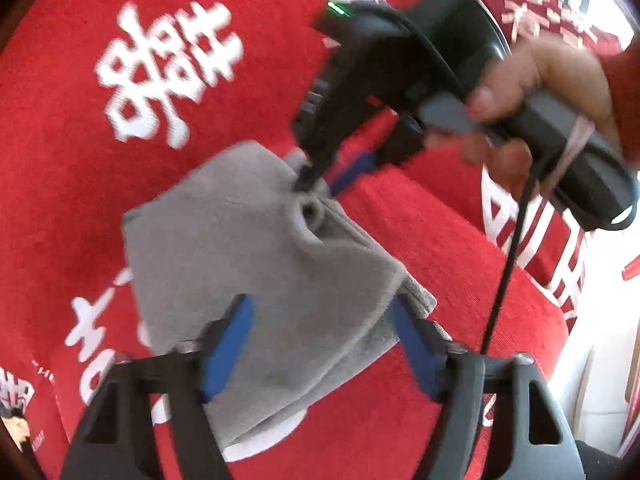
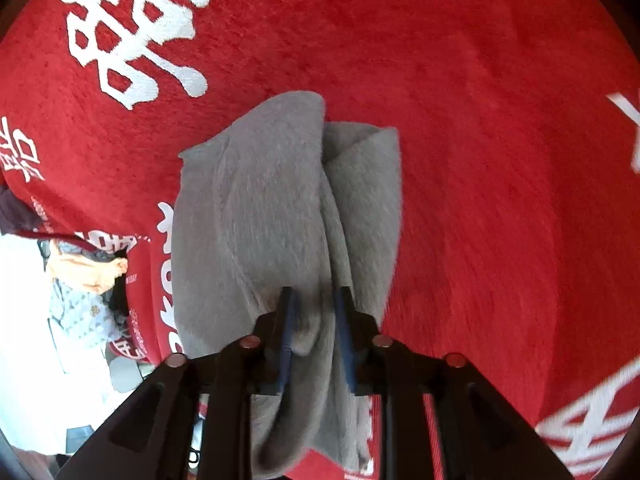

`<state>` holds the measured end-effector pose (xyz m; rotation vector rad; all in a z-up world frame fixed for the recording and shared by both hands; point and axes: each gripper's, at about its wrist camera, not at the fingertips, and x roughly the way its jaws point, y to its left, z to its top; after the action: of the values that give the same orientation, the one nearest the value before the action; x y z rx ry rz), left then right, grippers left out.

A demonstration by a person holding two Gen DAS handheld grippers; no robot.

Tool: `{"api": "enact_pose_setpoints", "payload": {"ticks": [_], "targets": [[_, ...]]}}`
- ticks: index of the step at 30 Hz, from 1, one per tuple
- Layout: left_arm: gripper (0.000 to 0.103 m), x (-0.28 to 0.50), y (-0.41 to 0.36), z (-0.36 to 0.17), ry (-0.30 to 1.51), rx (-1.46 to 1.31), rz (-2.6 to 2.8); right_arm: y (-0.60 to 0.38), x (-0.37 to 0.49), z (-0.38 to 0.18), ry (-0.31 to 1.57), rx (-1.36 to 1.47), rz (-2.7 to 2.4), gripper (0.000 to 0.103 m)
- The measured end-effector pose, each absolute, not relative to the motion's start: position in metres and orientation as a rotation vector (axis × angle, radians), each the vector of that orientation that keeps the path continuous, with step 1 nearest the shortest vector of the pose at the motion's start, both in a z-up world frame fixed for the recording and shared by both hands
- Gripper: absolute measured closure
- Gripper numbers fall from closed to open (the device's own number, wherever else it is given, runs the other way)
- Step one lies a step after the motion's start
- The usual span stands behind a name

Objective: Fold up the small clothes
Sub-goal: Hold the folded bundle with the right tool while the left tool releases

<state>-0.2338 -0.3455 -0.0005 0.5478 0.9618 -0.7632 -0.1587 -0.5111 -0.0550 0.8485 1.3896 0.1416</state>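
Grey cloth [image 1: 256,264] folded, lying on red printed cover [image 1: 440,248]. Left tongs [image 1: 320,344] wide apart astride cloth's near edge, pads clear of it, gripping nothing. Right tongs [image 2: 316,332] partly parted, a ridge of cloth [image 2: 260,208] between the blue pads [image 2: 289,332]; pinched or loose, cannot tell. Hand [image 1: 540,92] on right handle.

Black plastic two-finger left gripper [image 1: 320,340] showing blue pads, black right gripper [image 2: 314,334] showing copper-coloured screws, green light glowing, black cable [image 1: 504,264] trailing, red sleeve [image 1: 628,92] showing at wrist.
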Motion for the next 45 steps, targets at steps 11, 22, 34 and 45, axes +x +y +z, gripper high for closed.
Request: {"api": "enact_pose_setpoints", "payload": {"ticks": [11, 22, 34, 45], "targets": [[0.029, -0.154, -0.244, -0.023, 1.318, 0.117, -0.591, -0.491, -0.255, -0.038, 1.322, 1.111, 0.208, 0.043], [0.029, -0.103, -0.207, -0.070, 1.490, -0.179, -0.485, -0.480, -0.237, -0.077, 1.241, 1.217, 0.173, 0.043], [0.029, -0.123, -0.225, -0.060, 1.496, -0.004, -0.619, -0.472, -0.243, -0.033, 1.285, 0.983, 0.161, 0.090], [0.029, -0.142, -0.215, -0.079, 1.548, 0.025, -0.597, -0.473, -0.256, -0.064, 1.373, 0.919, 0.086, 0.078]]}}
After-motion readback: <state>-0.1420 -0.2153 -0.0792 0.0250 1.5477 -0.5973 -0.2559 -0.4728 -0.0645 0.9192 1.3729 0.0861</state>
